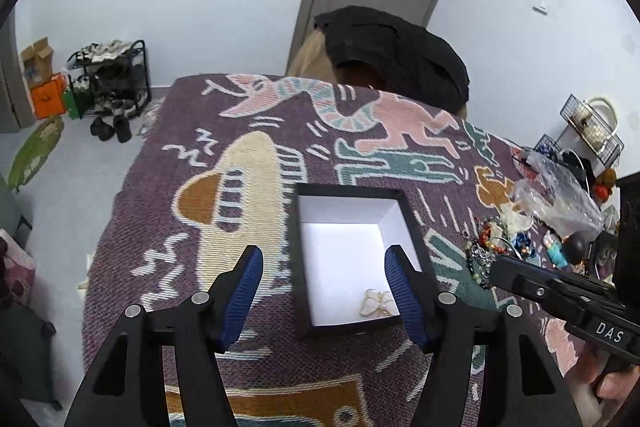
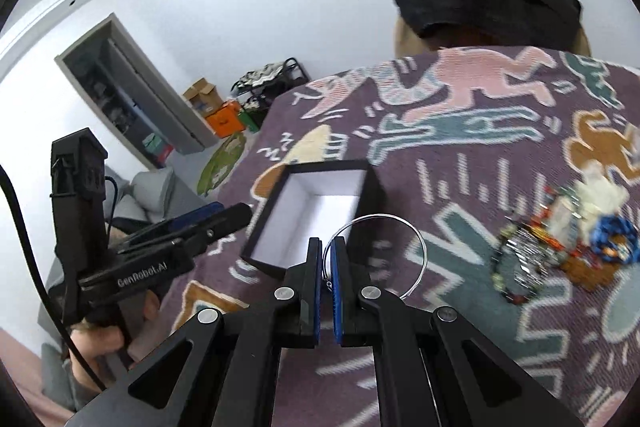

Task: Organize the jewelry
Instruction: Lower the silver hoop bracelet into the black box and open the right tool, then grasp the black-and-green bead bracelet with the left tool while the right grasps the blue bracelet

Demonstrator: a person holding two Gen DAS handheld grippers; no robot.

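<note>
The left gripper (image 1: 324, 259) fills the bottom of its own view, its blue-padded fingers (image 1: 246, 291) spread wide with nothing between them. Just ahead, toward 12 o'clock, sits the black box (image 1: 298, 259) with a white lining, its lid off, on the patterned blanket (image 1: 192, 163). A small gold butterfly-shaped piece (image 1: 378, 303) lies on the box floor in the near corner, close to the right-hand finger.

At about 3 o'clock from the box, a jewelry pile (image 1: 500, 243) of beads, chains and small trinkets rests on the blanket, apart from the box. A crumpled clear plastic bag (image 1: 556, 191) lies beyond the pile, toward 2 o'clock.

In the right wrist view, the right gripper (image 2: 329, 263) has its fingers pressed nearly together on a thin silver wire hoop (image 2: 400, 219). The hoop stands up from the fingertips and arcs to the right, hanging over the blanket just beside the near right edge of the box (image 2: 370, 183); whether it touches the box, I cannot tell. The jewelry pile (image 2: 560, 247) appears here at 3 o'clock, blurred. The left gripper (image 2: 224, 217) shows at 9 o'clock, beside the box's left wall.

A shoe rack (image 1: 116, 79) stands on the floor beyond the blanket, toward 10 o'clock in the left view.
</note>
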